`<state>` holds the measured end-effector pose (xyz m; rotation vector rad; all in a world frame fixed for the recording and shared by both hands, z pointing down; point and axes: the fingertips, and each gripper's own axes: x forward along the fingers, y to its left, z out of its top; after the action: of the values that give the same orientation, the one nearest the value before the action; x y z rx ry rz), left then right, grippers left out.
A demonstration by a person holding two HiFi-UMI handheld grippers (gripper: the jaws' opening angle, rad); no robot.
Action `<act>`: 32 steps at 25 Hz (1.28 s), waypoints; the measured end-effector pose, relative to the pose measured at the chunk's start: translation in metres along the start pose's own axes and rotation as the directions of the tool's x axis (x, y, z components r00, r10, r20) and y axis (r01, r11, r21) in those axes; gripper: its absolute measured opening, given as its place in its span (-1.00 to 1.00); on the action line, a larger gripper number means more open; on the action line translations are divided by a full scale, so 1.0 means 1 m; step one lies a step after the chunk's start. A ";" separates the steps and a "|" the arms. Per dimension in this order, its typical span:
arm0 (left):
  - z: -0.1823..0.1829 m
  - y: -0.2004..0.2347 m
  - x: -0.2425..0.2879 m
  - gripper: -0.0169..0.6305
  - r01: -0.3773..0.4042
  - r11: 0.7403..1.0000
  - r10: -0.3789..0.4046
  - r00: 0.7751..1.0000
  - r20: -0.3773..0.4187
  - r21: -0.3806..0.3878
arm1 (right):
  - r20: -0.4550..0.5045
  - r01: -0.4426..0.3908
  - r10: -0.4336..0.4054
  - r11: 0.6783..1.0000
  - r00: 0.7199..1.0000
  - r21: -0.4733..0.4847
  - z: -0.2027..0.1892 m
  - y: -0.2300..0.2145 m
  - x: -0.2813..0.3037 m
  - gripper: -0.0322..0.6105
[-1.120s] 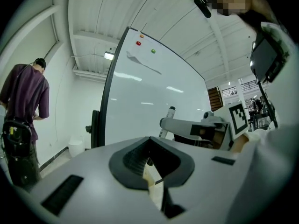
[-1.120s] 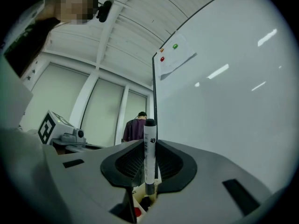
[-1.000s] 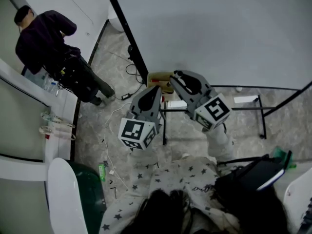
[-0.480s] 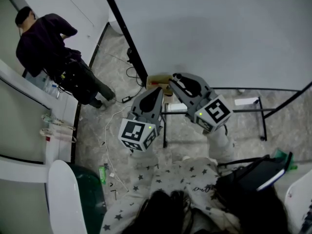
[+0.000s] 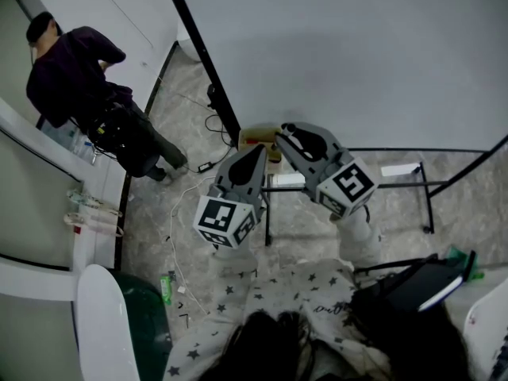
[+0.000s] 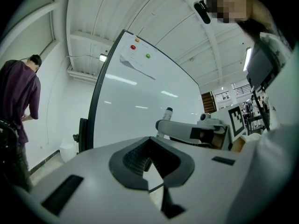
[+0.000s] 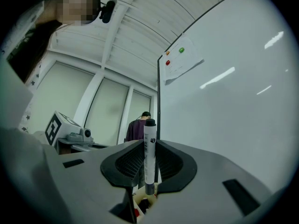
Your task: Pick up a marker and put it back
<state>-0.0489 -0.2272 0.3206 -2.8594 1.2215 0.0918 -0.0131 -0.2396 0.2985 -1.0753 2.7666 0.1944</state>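
Clamping an upright marker [image 7: 150,146], right gripper [image 7: 150,161] (left gripper [image 6: 152,157] parted, empty)

the whiteboard [image 5: 357,62] stands ahead, a sheet of paper [image 7: 180,62] near its top. the left tool [image 5: 257,146] and right tool [image 5: 284,128] sit side by side before it, above a box [image 5: 252,136]. a marker [image 7: 150,153] stands upright between the right tool's jaws. a person [image 5: 79,78] stands on the floor [image 5: 159,205], well to the left.
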 end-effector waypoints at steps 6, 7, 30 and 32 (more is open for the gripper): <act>0.000 -0.001 0.000 -0.95 0.003 1.000 -0.003 1.000 -0.001 0.001 | 0.011 0.003 -0.003 1.000 1.000 0.000 0.002 -0.001 0.000 -0.64; 0.001 -0.001 0.000 -0.95 0.002 1.000 -0.002 1.000 0.001 0.002 | 0.012 0.005 -0.005 1.000 1.000 0.003 0.002 -0.001 0.000 -0.65; -0.039 0.029 0.011 -0.95 -0.067 0.997 0.066 0.997 -0.036 -0.026 | -0.034 -0.002 0.005 0.997 0.999 0.079 -0.047 -0.021 0.025 -0.65; -0.052 0.041 0.017 -0.95 -0.077 0.996 0.075 0.996 -0.051 -0.036 | -0.049 -0.004 0.008 0.996 0.999 0.092 -0.064 -0.028 0.035 -0.64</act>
<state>-0.0648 -0.2708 0.3711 -2.8636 1.3529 0.0461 -0.0261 -0.2945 0.3524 -1.0631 2.7919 0.0410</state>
